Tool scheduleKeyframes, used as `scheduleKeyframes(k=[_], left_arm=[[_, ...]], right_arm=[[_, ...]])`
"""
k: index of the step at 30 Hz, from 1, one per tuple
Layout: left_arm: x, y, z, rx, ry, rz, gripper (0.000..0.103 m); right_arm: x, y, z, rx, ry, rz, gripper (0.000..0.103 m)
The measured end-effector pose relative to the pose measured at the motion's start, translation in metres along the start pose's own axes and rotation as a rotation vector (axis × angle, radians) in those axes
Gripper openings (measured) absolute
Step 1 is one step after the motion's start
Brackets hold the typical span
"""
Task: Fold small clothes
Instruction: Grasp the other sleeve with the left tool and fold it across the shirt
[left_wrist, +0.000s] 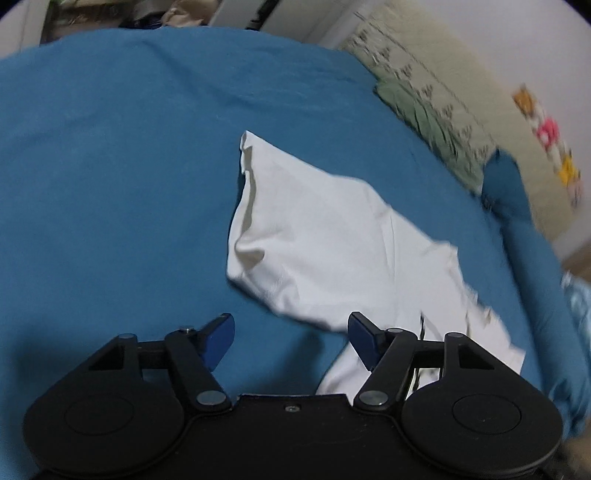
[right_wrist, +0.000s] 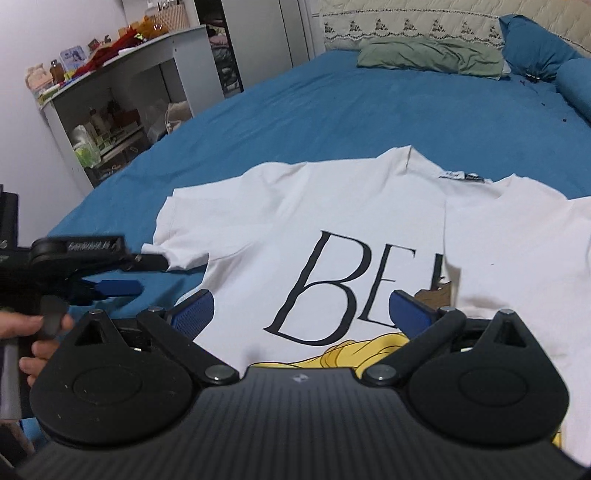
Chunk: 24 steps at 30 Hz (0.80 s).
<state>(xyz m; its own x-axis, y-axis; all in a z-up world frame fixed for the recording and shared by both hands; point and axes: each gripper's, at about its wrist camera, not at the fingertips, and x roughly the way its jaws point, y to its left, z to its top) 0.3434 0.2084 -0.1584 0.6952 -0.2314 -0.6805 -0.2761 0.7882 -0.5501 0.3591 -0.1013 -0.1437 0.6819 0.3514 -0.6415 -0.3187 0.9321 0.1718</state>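
My left gripper (left_wrist: 291, 338) hangs over the blue bedsheet (left_wrist: 110, 166), its blue-padded fingers (left_wrist: 221, 336) spread wide with nothing between them. From my right wrist camera I see the same left gripper (right_wrist: 122, 275) at the left edge, side-on, one finger tip touching or just short of the hem of the shirt's sleeve; I cannot tell whether it has caught any cloth. My left hand (right_wrist: 33, 343) wraps its handle, low at the left edge.

The white T-shirt (right_wrist: 332, 229) lies on the sheet in front of me, collar and label pointing toward the head of the bed. In the left wrist view the T-shirt (left_wrist: 332, 240) runs from mid-frame down to the right, its sleeve nearest the left gripper and slightly puffed. Large black letters reading "BE" (right_wrist: 343, 288) cross the chest, with a yellow print below them partly hidden by my right gripper's body. The shirt's right side is folded over the front, its edge cutting across the lettering.

My right gripper (right_wrist: 301, 314) hovers low over the shirt's lower front, fingers (right_wrist: 195, 310) wide apart, gripping nothing.

Farther back, a green cloth (right_wrist: 428, 55) lies crumpled by the headboard, with a blue pillow (right_wrist: 535, 44) to its right. A grey shelf unit (right_wrist: 122, 92) full of small items stands beside the bed at left.
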Motion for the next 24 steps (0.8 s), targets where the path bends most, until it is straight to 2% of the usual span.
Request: scheduleKeyframes(k=[4, 7, 11, 20, 22, 24], left_arm=[[0.011, -0.004, 0.012, -0.057, -0.028, 0.001, 0.065], [0.017, -0.007, 0.017, -0.066, -0.041, 0.044, 0.049], [0.020, -0.008, 0.014, -0.046, -0.059, 0.131, 0.018], [0.020, -0.018, 0.015, 0.005, -0.071, 0.165, 0.008], [0.016, -0.032, 0.018, 0.059, -0.090, 0.175, 0.008], [0.009, -0.052, 0.021, 0.160, -0.123, 0.188, 0.007]], right_arm=[[0.010, 0.000, -0.002, 0.003, 0.006, -0.010, 0.103], [0.013, -0.003, -0.002, 0.007, 0.005, -0.020, 0.103], [0.016, -0.008, -0.002, 0.013, 0.002, -0.021, 0.103], [0.012, -0.017, -0.001, 0.040, -0.016, -0.017, 0.103], [0.007, -0.021, 0.002, 0.040, -0.027, -0.023, 0.103], [0.000, -0.028, 0.004, 0.048, -0.042, -0.034, 0.103]])
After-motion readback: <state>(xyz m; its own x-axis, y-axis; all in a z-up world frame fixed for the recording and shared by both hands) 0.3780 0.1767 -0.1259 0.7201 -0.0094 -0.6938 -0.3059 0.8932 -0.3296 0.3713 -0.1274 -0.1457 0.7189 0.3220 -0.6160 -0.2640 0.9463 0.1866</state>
